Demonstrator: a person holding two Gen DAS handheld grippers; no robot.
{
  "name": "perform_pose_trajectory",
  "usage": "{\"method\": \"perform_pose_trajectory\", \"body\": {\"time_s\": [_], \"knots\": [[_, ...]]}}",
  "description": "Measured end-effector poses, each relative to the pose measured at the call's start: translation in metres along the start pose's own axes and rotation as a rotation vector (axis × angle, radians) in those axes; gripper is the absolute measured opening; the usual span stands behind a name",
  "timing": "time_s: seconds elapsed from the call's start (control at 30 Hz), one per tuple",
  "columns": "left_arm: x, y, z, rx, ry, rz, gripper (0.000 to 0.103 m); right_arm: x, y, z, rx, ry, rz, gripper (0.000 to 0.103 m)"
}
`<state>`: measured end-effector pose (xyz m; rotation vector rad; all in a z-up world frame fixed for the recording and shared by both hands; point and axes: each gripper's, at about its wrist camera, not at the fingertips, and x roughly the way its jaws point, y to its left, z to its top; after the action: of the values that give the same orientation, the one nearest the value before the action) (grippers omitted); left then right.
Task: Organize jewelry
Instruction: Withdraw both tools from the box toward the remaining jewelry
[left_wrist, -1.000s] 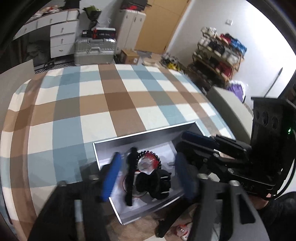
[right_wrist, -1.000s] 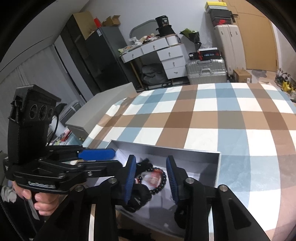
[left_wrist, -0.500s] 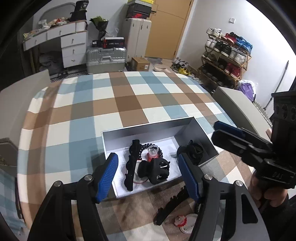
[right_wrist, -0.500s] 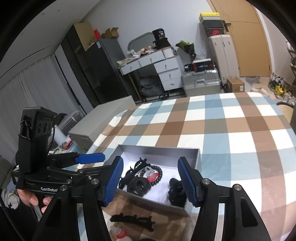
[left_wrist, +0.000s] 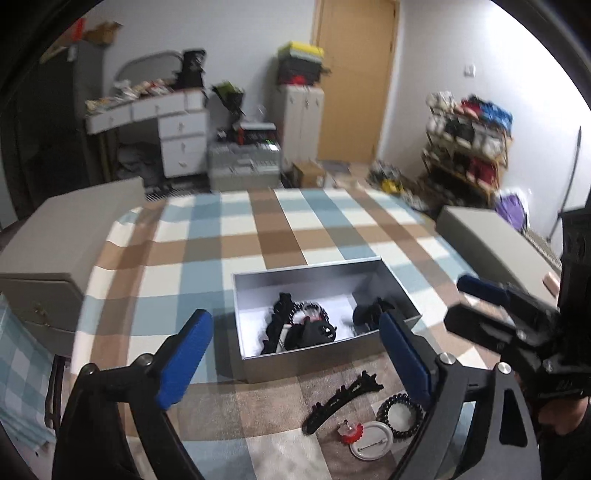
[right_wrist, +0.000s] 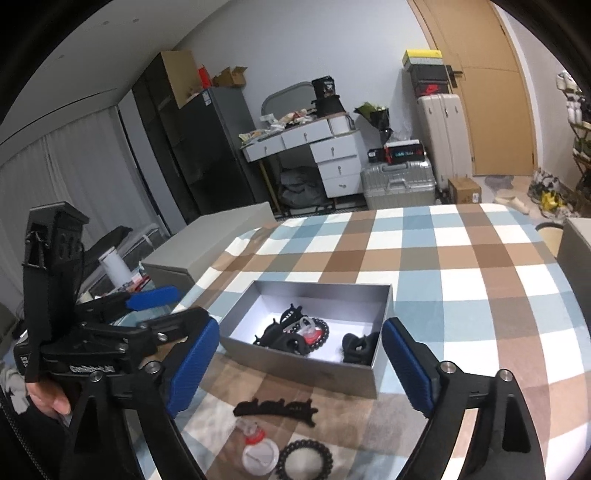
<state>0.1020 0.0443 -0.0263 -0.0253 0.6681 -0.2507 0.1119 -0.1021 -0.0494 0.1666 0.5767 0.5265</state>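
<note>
Grey box (right_wrist: 303, 360): sits on the checked counter (right_wrist: 461, 258), holding dark clips and a bead bracelet.
Left gripper (left_wrist: 295, 354): fingers wide apart, empty.
Right gripper (right_wrist: 299, 365): likewise.
Loose pieces: black comb clip (right_wrist: 277, 408), bead ring (right_wrist: 306, 459), badge (right_wrist: 258, 456) lie outside, in front.
Risk: flat, thin pieces may slip from the fingers or skid away.

From my right camera, my right gripper (right_wrist: 299, 363) hangs wide apart above the checked tablecloth (right_wrist: 461, 266), gripping nothing. Between its blue pads sits the grey box (right_wrist: 306, 363), with black hair clips (right_wrist: 356, 347) and a bead bracelet (right_wrist: 321, 330) inside. Nearer me lie a long black clip (right_wrist: 277, 408), a white badge (right_wrist: 260, 456) and another bead bracelet (right_wrist: 304, 459). My left gripper (right_wrist: 162, 310) floats at the left, jaws parted.
</note>
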Motion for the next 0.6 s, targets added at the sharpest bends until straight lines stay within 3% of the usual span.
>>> {"method": "perform_pose_trajectory", "body": {"time_s": [0.1, 0.2, 0.3, 0.6], "knots": [[-0.006, -0.001, -0.005, -0.013, -0.022, 0.018, 0.09, -0.006, 0.005, -0.008, -0.02, -0.011, 0.009, 0.093], [-0.01, 0.0, -0.015, -0.042, -0.034, 0.034, 0.101, -0.012, 0.008, -0.02, -0.029, -0.02, -0.001, 0.094], [-0.014, -0.001, -0.031, -0.055, -0.057, 0.078, 0.102, -0.014, 0.009, -0.035, -0.036, -0.004, -0.024, 0.098], [-0.012, 0.0, -0.077, -0.081, 0.032, 0.127, 0.102, -0.005, 0.019, -0.083, -0.066, 0.114, -0.022, 0.098]]}}
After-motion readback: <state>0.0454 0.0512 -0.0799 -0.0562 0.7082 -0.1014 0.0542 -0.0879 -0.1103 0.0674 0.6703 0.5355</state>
